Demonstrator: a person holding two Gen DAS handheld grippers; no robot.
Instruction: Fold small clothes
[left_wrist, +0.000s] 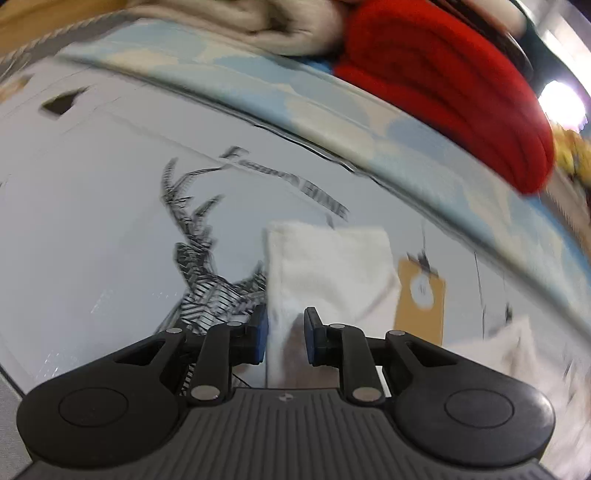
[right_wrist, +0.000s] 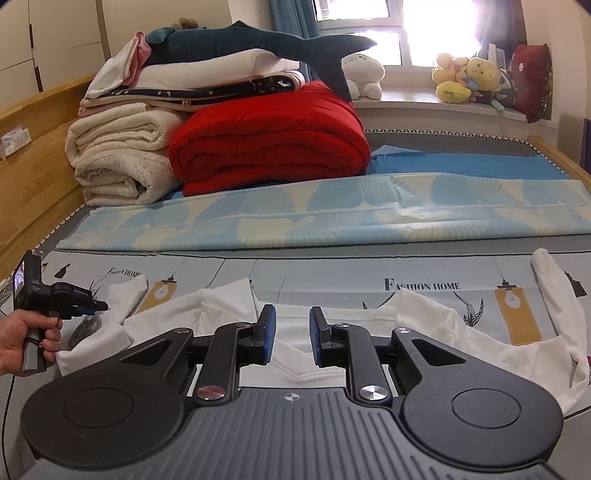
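A white long-sleeved shirt (right_wrist: 424, 317) lies spread on the printed grey bedsheet (right_wrist: 332, 273), collar toward me. My right gripper (right_wrist: 291, 332) hovers over the shirt's middle near the collar, open, with nothing between its pads. A hand (right_wrist: 22, 332) holds my left gripper (right_wrist: 99, 305) at the shirt's left sleeve (right_wrist: 122, 295). In the blurred left wrist view that sleeve (left_wrist: 328, 266) runs away from the left gripper (left_wrist: 284, 332), whose jaws stand a little apart over the sleeve's near end; no pad visibly presses on it. The right sleeve (right_wrist: 557, 291) curves up at the far right.
A folded red quilt (right_wrist: 269, 147) and rolled cream blankets (right_wrist: 118, 158) are stacked at the back of the bed, with a plush shark (right_wrist: 258, 40) on top. A blue-and-cream mat (right_wrist: 332, 214) lies across the middle. A wooden bed frame (right_wrist: 33, 177) runs along the left.
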